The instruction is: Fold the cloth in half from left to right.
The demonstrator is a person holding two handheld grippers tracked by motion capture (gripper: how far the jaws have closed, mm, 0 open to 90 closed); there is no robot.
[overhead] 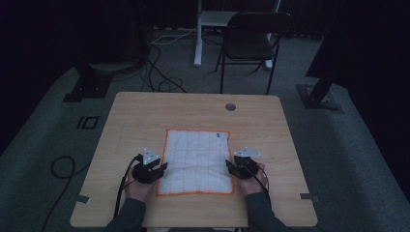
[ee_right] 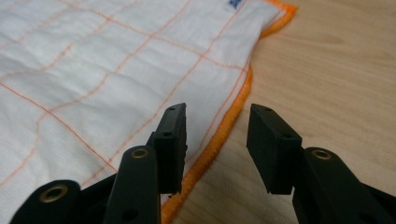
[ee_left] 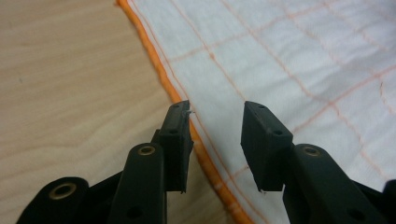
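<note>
Cloth [overhead: 197, 162], near corners behind fingers [ee_left: 177, 135]

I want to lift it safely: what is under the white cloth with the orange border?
The white cloth with the orange border lies flat on the light wooden table; wood shows all around it. Whatever the fabric covers cannot be seen, though no bump shows.

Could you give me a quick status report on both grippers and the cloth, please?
Left gripper open, astride cloth's orange hem. Right gripper open at opposite hem. Cloth flat on table. Nothing in the way.
</note>
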